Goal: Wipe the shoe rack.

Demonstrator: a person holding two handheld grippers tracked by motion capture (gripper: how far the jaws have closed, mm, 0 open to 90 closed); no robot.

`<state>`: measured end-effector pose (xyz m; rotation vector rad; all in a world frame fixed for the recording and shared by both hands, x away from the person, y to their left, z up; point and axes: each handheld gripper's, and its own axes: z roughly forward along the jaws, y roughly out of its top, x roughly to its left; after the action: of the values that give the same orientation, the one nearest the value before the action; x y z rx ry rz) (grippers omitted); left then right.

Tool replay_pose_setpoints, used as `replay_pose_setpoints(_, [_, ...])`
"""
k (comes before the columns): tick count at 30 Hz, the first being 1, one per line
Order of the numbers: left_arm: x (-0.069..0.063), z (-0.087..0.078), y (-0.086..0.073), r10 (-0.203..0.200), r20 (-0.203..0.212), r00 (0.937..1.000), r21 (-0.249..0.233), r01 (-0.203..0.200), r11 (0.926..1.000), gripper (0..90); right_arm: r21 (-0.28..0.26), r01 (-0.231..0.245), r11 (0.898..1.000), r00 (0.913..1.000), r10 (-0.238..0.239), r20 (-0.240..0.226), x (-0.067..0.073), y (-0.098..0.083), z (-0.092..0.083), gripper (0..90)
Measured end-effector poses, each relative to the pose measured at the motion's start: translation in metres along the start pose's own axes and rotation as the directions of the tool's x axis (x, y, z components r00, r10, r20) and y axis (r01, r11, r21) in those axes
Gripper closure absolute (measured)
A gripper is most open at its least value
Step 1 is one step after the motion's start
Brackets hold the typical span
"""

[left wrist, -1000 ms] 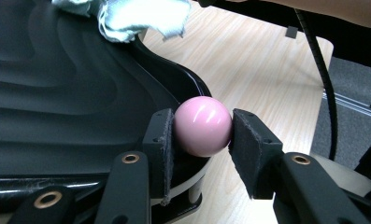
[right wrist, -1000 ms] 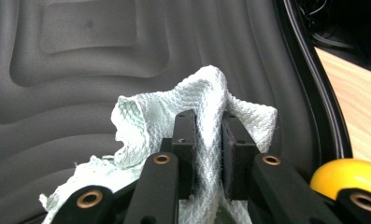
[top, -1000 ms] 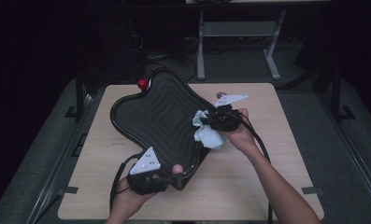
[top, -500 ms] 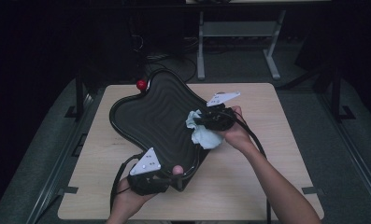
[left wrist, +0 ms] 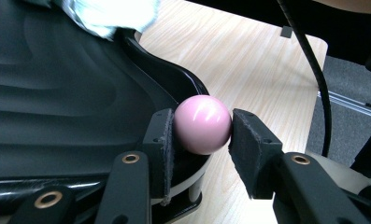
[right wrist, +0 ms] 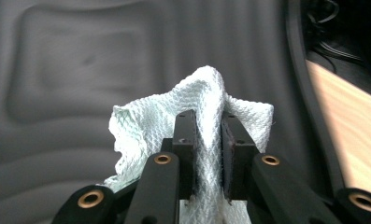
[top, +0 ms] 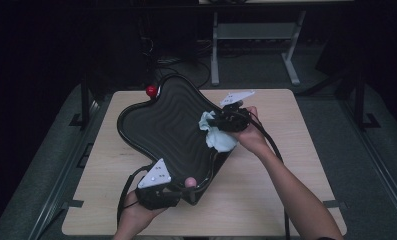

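Black tray [top: 171,125]: wavy-ribbed, lobed outline, tilted on the wooden table [top: 296,195], near end raised off the tabletop, far end by a red ball [top: 151,91] at the table's far left.

Pink ball [left wrist: 203,124]: fixed at the tray's near rim, lodged squarely between the pads of the left gripper [left wrist: 199,133]. Jaws partly closed, pressing both sides of the ball; tray rim passing just beneath the left-hand pad. In the high view, pink ball [top: 190,182] just right of the left gripper [top: 158,192], at the tray's lowest corner, near the table's front edge.

White cloth [right wrist: 192,135]: waffle-textured, crumpled, pinched in a fold between the nearly closed jaws of the right gripper [right wrist: 206,140], bunching out above and to both sides of the pads, ribbed tray surface directly behind. In the high view, cloth [top: 217,136] against the tray's right edge, right gripper [top: 231,120] just above it, held by the right hand [top: 253,137].

Against the frame a second back: cloth and right gripper shifted slightly farther up the tray's right side, grey plate turned more toward the far edge. Left gripper, pink ball and tray position unchanged. Both grips unchanged.
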<state>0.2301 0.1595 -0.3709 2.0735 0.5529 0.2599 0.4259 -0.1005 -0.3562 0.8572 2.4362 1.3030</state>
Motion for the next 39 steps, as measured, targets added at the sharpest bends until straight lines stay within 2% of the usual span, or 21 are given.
replay_pose_setpoints(1, [0.000,-0.001,0.000,0.000,0.002,1.0000,-0.002,0.000,1.0000,61.0,-0.010,-0.012,1.000,0.9996,0.012,0.024,-0.007,0.001,0.001,77.9])
replay_pose_setpoints(2, [0.001,-0.005,0.000,-0.002,0.010,1.0000,-0.017,0.002,0.9998,62.7,-0.006,-0.033,0.999,0.9991,0.033,0.025,-0.011,0.002,0.002,78.0])
replay_pose_setpoints(3, [0.001,-0.007,-0.001,0.005,0.024,0.9997,-0.020,-0.004,0.9998,73.2,-0.008,-0.057,0.998,0.9979,0.057,0.029,-0.015,0.002,0.002,78.3])
replay_pose_setpoints(4, [0.000,-0.007,-0.001,0.003,0.010,0.9999,-0.020,-0.002,0.9998,74.5,-0.007,-0.051,0.999,0.9979,0.052,0.039,-0.014,0.002,0.003,78.7])
replay_pose_setpoints(7, [-0.001,-0.004,0.002,-0.003,0.003,1.0000,-0.021,0.003,0.9998,59.7,-0.005,-0.009,1.000,0.9998,0.009,0.017,-0.002,0.005,0.005,78.8])
replay_pose_setpoints(9, [-0.002,-0.003,0.004,0.015,-0.004,0.9999,-0.015,-0.015,0.9998,59.8,-0.003,0.000,1.000,0.9999,0.000,0.011,0.003,0.006,0.005,78.7])
replay_pose_setpoints(11, [-0.002,-0.002,0.005,0.011,-0.007,0.9999,-0.030,-0.011,0.9995,57.9,-0.011,-0.003,1.000,1.0000,0.003,0.008,0.003,0.003,0.004,78.7])
replay_pose_setpoints(14, [-0.003,0.002,0.007,0.013,-0.011,0.9999,-0.021,-0.013,0.9997,54.7,-0.005,-0.008,1.000,1.0000,0.008,0.004,0.007,0.000,0.002,78.8])
replay_pose_setpoints(17, [-0.004,0.008,0.009,0.021,-0.009,0.9997,-0.010,-0.021,0.9997,52.9,-0.010,0.018,1.000,0.9990,-0.018,-0.040,0.017,-0.001,0.002,78.7])
replay_pose_setpoints(19, [-0.005,0.011,0.010,0.024,-0.010,0.9997,-0.008,-0.024,0.9997,53.8,-0.002,0.033,0.999,0.9985,-0.033,-0.043,0.017,0.000,0.002,78.7])
replay_pose_setpoints(22, [-0.005,0.014,0.010,0.030,-0.019,0.9994,0.007,-0.030,0.9995,56.1,0.006,0.007,1.000,0.9999,-0.007,-0.014,0.008,-0.001,0.001,78.7])
replay_pose_setpoints(23, [-0.005,0.014,0.010,0.031,-0.021,0.9993,0.009,-0.031,0.9995,56.9,0.000,-0.014,1.000,0.9997,0.014,-0.020,0.005,-0.002,0.001,78.8])
replay_pose_setpoints(24, [-0.005,0.015,0.009,0.029,-0.022,0.9993,0.010,-0.029,0.9995,57.7,0.000,-0.015,1.000,0.9998,0.015,-0.011,0.007,-0.003,0.001,78.9])
replay_pose_setpoints(27, [-0.003,0.015,0.009,0.020,-0.008,0.9998,0.005,-0.020,0.9998,59.5,-0.003,0.026,1.000,0.9992,-0.026,-0.030,0.018,-0.002,0.001,78.8])
replay_pose_setpoints(28, [-0.003,0.015,0.009,0.020,-0.005,0.9998,0.006,-0.020,0.9998,59.8,0.002,0.037,0.999,0.9991,-0.037,-0.023,0.019,-0.001,0.001,78.7])
replay_pose_setpoints(30, [-0.003,0.014,0.008,0.022,-0.009,0.9997,0.002,-0.022,0.9997,60.1,0.002,0.026,1.000,0.9995,-0.026,-0.016,0.014,-0.001,0.001,78.7])
replay_pose_setpoints(32, [-0.003,0.012,0.007,0.025,-0.007,0.9997,0.004,-0.025,0.9997,60.3,0.003,-0.001,1.000,0.9998,0.001,0.019,0.001,-0.001,0.001,78.7])
replay_pose_setpoints(34, [-0.003,0.008,0.006,0.029,0.000,0.9996,0.015,-0.029,0.9995,60.3,-0.003,-0.049,0.999,0.9967,0.049,0.065,-0.011,-0.002,-0.001,78.7])
replay_pose_setpoints(35, [-0.003,0.006,0.005,0.030,0.003,0.9996,0.018,-0.030,0.9994,60.3,-0.004,-0.070,0.998,0.9963,0.070,0.050,-0.013,-0.002,-0.001,78.8])
replay_pose_setpoints(37, [-0.003,0.003,0.003,0.021,0.017,0.9996,0.015,-0.022,0.9997,60.3,-0.002,-0.050,0.999,0.9979,0.050,0.041,-0.007,-0.003,-0.001,78.8])
replay_pose_setpoints(39, [-0.002,0.001,0.002,0.028,0.024,0.9993,0.017,-0.028,0.9995,60.3,-0.002,-0.015,1.000,0.9999,0.015,0.005,0.001,0.001,0.000,78.7])
